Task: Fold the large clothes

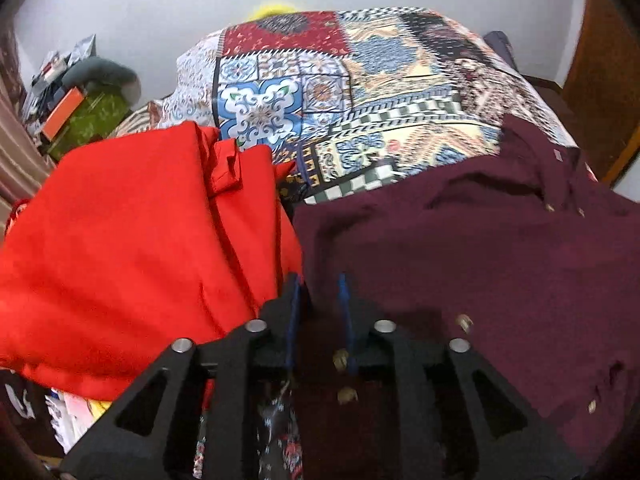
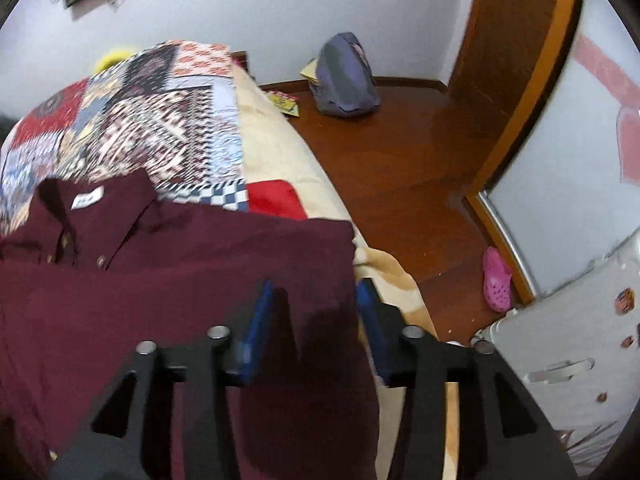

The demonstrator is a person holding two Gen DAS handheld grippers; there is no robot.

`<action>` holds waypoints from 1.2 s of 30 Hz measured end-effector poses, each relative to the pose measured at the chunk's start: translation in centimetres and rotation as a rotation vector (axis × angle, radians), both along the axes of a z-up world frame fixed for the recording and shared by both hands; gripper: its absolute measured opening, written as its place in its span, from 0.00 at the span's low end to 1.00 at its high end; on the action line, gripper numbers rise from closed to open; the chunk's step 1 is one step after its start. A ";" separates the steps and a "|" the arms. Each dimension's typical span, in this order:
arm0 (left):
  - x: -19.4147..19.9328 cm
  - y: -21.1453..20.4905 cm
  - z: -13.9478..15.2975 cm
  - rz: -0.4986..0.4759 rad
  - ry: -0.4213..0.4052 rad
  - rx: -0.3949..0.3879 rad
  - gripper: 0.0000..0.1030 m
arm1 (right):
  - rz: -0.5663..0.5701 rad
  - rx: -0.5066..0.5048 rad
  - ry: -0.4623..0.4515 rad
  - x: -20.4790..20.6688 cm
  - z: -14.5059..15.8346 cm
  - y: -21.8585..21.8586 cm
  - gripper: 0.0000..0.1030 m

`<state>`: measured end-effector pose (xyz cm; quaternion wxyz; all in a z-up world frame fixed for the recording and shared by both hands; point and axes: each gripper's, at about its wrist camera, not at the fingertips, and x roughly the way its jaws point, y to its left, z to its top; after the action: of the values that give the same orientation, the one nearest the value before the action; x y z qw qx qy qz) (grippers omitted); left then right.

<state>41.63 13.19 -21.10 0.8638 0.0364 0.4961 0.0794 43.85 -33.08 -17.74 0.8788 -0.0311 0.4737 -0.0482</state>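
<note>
Bed (image 1: 360, 92): covered by a patchwork quilt; carries both garments at the near end.
Floor (image 2: 400, 152): dark wood, right of the bed; a grey bag and a pink clog lying on it.
Shirt (image 1: 460, 248): maroon, buttoned, spread on the right half of the near bed; collar and label toward the far side in the right view (image 2: 168, 248); right edge runs straight along the bed's side, body mostly flat with a few ridges.
Red cloth (image 1: 128, 232): bunched and loosely doubled on the left, touching the shirt's left edge; not a tidy fold.
Left tongs (image 1: 320, 284): narrow, blue pads close together, maroon cloth lying between and under them at the shirt's left hem; gripped or merely over it, cannot tell.
Right tongs (image 2: 314, 292): wide apart, straddling the shirt's right edge, one pad over the cloth, the other just past it above the bed; nothing held.
Buttons (image 1: 464, 322): small, pale, scattered along the placket near the left tongs.
Progress: early, by the look of it; shirt laid out, no sleeve or side visibly turned in. Left to do: side folds, sleeves, then bottom to collar; red cloth likely needs redoing.
</note>
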 end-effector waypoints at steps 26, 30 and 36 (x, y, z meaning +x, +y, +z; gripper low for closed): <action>-7.5 -9.6 -3.5 -0.176 0.144 -0.129 0.69 | 0.364 0.149 0.217 -8.4 -4.5 14.3 0.67; -9.2 -8.8 -5.4 -0.147 0.163 -0.197 0.69 | 0.347 0.151 0.235 -9.8 -5.1 13.4 0.67; -11.8 -8.9 -4.0 -0.156 0.123 -0.132 0.69 | 0.377 0.053 0.240 -13.0 -4.8 12.8 0.67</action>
<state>29.81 4.31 -25.14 0.8357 0.0228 0.5481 -0.0234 30.88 -20.23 -22.55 0.8102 -0.1016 0.5617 0.1333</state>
